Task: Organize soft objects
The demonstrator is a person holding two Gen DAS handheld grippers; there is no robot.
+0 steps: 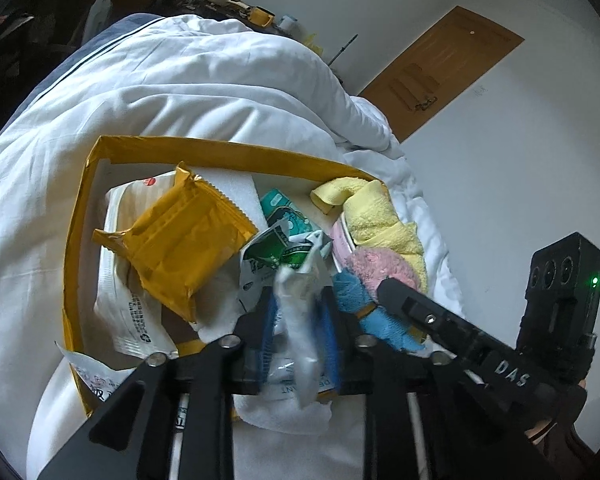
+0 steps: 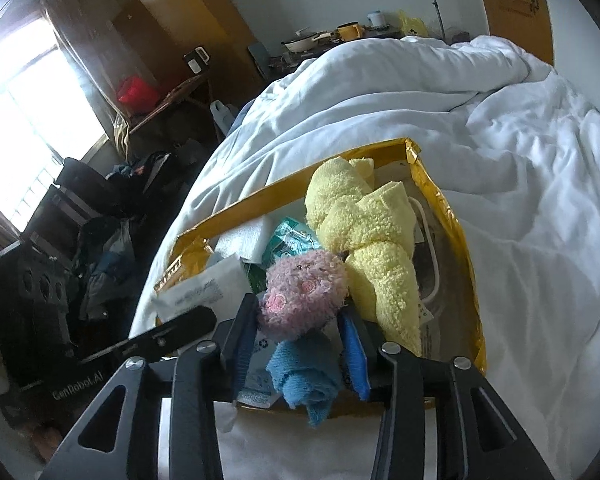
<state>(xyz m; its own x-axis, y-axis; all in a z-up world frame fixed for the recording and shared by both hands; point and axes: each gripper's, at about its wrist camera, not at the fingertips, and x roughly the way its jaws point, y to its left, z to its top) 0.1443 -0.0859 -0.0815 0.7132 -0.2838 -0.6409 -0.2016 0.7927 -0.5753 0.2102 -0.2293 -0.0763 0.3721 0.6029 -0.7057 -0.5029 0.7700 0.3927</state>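
A shallow yellow box (image 1: 80, 216) lies on the white bed and holds soft packs and towels. My left gripper (image 1: 300, 312) is shut on a white and green plastic packet (image 1: 296, 276) over the box's near side. A yellow foil pack (image 1: 176, 236) lies on a white tissue pack (image 1: 120, 304). My right gripper (image 2: 300, 332) is shut on a pink and blue plush toy (image 2: 304, 296) at the box's near edge (image 2: 452, 216). A yellow towel (image 2: 364, 236) lies just beyond the toy; it also shows in the left wrist view (image 1: 376, 216).
The white duvet (image 1: 180, 92) is bunched up beyond the box. A wooden door (image 1: 440, 64) is in the wall at the right. In the right wrist view, chairs with dark clothes (image 2: 100, 240) stand left of the bed, near a window (image 2: 32, 120).
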